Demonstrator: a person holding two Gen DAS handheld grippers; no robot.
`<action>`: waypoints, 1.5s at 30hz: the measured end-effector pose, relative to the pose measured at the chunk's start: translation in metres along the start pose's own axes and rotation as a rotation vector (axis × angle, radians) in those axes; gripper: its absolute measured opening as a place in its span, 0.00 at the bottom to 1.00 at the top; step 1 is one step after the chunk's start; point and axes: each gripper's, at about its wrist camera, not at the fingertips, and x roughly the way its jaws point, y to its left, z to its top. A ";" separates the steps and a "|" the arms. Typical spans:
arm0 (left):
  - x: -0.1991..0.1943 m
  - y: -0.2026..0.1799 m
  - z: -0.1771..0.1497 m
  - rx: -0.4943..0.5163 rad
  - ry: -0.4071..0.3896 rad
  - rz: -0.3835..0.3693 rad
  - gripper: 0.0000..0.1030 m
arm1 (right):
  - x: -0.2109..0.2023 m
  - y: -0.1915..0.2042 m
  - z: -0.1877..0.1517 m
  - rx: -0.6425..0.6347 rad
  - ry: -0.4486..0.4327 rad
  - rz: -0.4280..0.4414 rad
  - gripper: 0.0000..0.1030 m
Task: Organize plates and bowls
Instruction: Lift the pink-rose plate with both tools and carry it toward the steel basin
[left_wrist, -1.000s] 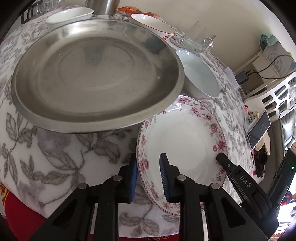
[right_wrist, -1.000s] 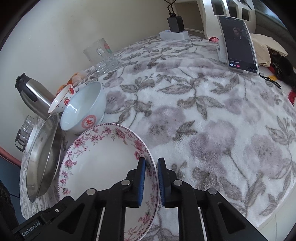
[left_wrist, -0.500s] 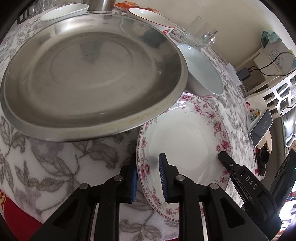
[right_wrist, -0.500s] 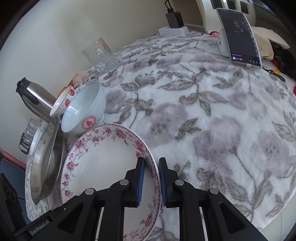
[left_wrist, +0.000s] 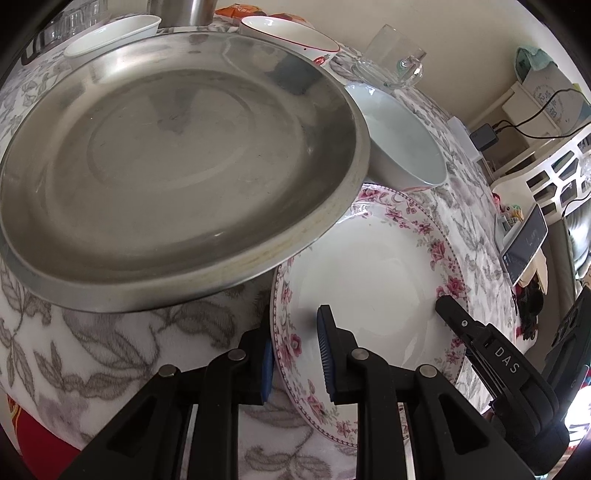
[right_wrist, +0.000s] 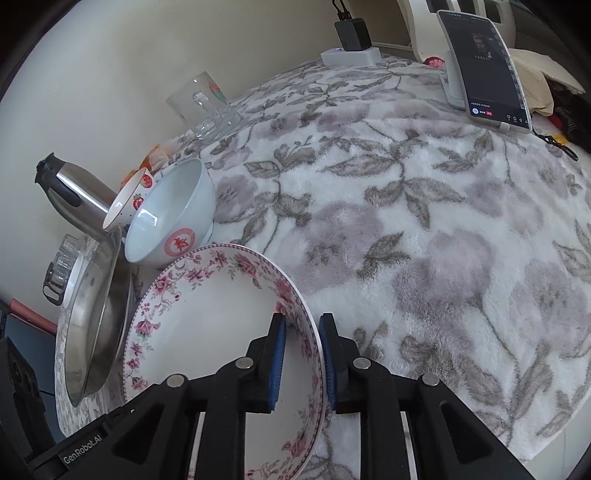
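Note:
A white plate with a pink floral rim (left_wrist: 369, 273) lies on the leaf-patterned cloth, its far edge under the rim of a large steel plate (left_wrist: 177, 162). My left gripper (left_wrist: 295, 350) straddles the floral plate's near-left rim with a gap at the inner pad, so it is open. My right gripper (right_wrist: 301, 354) straddles the opposite rim of the floral plate (right_wrist: 207, 314), jaws slightly apart on either side. A white bowl with a red emblem (right_wrist: 173, 218) stands beyond the plate, and a strawberry-patterned bowl (right_wrist: 129, 201) behind it.
A steel kettle (right_wrist: 74, 192), a glass mug (right_wrist: 203, 107) and a glass cup (right_wrist: 59, 269) stand along the wall. A phone on a stand (right_wrist: 480, 62) and a charger (right_wrist: 351, 33) are at the far right. Another white bowl (left_wrist: 114, 33) sits behind the steel plate.
Both grippers have opened a little around the floral plate's rim. The plate has moved nearer the steel plate, its edge now under that rim.

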 end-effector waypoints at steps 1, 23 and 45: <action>0.000 0.001 0.000 -0.001 0.003 -0.003 0.22 | -0.001 0.000 0.000 -0.003 0.002 0.000 0.20; -0.020 -0.013 -0.009 0.070 -0.022 -0.064 0.22 | -0.044 -0.010 0.000 -0.063 -0.070 0.054 0.20; -0.054 -0.044 -0.010 0.173 -0.104 -0.155 0.22 | -0.100 -0.029 0.001 0.035 -0.209 0.105 0.20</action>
